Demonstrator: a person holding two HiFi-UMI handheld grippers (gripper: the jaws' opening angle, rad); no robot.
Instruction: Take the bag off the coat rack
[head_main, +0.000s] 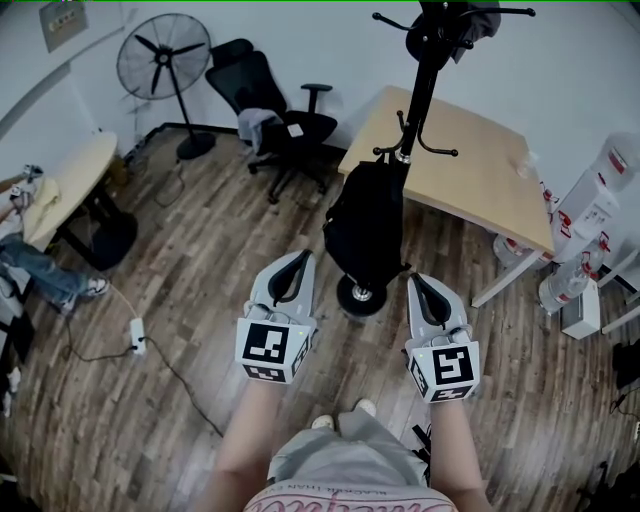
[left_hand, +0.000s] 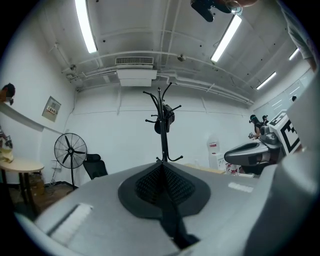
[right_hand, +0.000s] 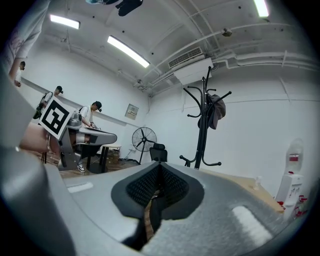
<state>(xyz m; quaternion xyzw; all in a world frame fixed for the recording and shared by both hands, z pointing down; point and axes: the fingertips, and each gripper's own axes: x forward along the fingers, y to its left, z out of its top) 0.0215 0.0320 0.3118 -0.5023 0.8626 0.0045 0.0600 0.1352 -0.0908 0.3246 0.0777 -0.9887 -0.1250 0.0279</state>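
A black bag (head_main: 362, 225) hangs low on the black coat rack (head_main: 418, 100), just above its round base (head_main: 360, 295). A dark garment (head_main: 470, 20) sits on the rack's top hooks. My left gripper (head_main: 300, 258) is shut and empty, a little to the left of the base. To the base's right is my right gripper (head_main: 418, 280), also shut and empty. In the left gripper view the shut left gripper (left_hand: 162, 165) points at the rack (left_hand: 163, 130), and the right gripper's body (left_hand: 252, 152) shows beside it. In the right gripper view the right gripper (right_hand: 160, 165) faces the rack (right_hand: 202, 135). Both gripper views hide the bag.
A wooden table (head_main: 470, 170) stands behind the rack, with an office chair (head_main: 285, 125) and a floor fan (head_main: 163, 60) to the left. Water dispensers (head_main: 590, 225) line the right wall. A round table (head_main: 70, 185), a seated person's legs (head_main: 40, 270) and a power strip (head_main: 138, 335) are at the left.
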